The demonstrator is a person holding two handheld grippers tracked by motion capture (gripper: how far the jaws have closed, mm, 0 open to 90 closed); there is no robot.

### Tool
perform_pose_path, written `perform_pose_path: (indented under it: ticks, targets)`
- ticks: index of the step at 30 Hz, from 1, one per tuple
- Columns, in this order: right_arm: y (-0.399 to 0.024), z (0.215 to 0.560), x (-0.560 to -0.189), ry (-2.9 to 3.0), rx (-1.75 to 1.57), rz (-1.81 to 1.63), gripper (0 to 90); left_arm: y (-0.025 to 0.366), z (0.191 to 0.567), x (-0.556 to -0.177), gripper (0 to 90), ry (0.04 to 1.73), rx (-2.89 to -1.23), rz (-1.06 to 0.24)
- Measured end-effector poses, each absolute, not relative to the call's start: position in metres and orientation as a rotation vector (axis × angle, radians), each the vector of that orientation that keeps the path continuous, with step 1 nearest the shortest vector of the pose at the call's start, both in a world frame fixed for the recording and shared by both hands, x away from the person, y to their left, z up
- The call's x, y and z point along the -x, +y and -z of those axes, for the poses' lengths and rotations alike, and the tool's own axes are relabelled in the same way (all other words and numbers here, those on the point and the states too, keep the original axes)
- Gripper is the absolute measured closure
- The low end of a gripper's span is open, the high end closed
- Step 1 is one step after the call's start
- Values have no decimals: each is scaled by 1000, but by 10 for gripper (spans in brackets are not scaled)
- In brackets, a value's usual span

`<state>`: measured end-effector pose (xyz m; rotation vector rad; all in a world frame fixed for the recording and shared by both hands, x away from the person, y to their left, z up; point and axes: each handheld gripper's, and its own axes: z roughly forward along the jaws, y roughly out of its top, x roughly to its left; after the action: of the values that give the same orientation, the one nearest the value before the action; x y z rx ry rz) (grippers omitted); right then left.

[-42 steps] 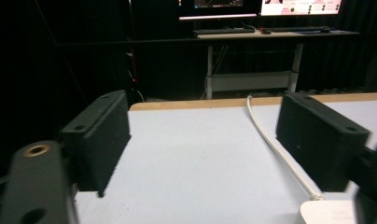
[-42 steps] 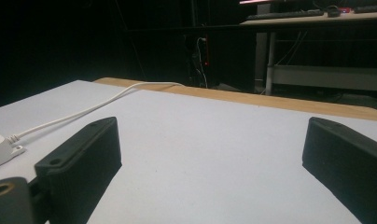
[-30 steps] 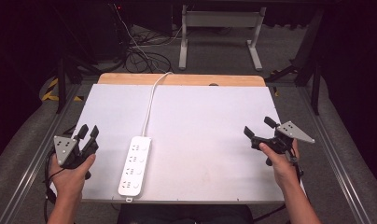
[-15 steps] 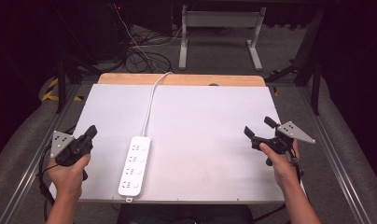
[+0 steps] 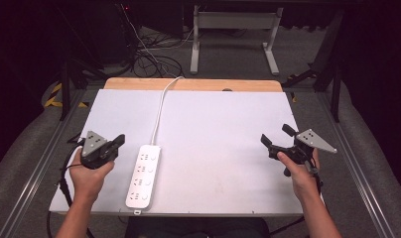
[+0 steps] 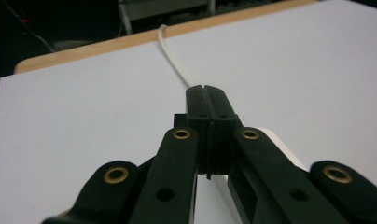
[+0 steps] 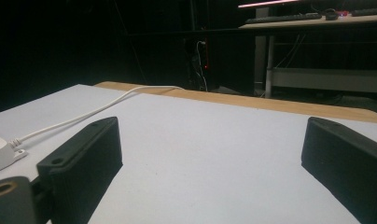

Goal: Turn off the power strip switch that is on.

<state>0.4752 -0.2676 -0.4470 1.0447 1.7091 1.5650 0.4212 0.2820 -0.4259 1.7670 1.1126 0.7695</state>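
Though both hands rest near the table's front corners, the left gripper (image 5: 118, 143) is by far the nearer to the white power strip (image 5: 144, 174) — it sits just beside the strip's far end, on its left, while the right gripper (image 5: 276, 137) is well apart across bare white tabletop (image 5: 228, 129). The strip lies lengthwise, running from the front edge away from the person, its cord (image 5: 159, 111) trailing on toward the wooden back edge. The left jaws have just been closing and now meet flat with nothing between them, pointing past the strip's end along the cord (image 6: 175, 60). The right jaws stand wide and empty. Any reach for the strip would likely fall to the left hand, moving sideways to its right.
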Motion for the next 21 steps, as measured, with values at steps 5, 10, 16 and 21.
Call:
perform_pose_path:
  ticks: [5,10,16,21]
  targets:
    - [-268,447,-474,1707,-1049,-1566,55,255,430,-434,900,997,-1950,-695]
    - [-269,447,-474,1704,-1054,-1564,56,240,437,-443,900,939,-2080,-613]
    - [-269,447,-474,1705,-1053,-1563,58,227,443,-449,900,902,-2174,-546]
    - [-268,448,-474,1710,-1050,-1560,58,224,447,-453,900,907,-2210,-521]
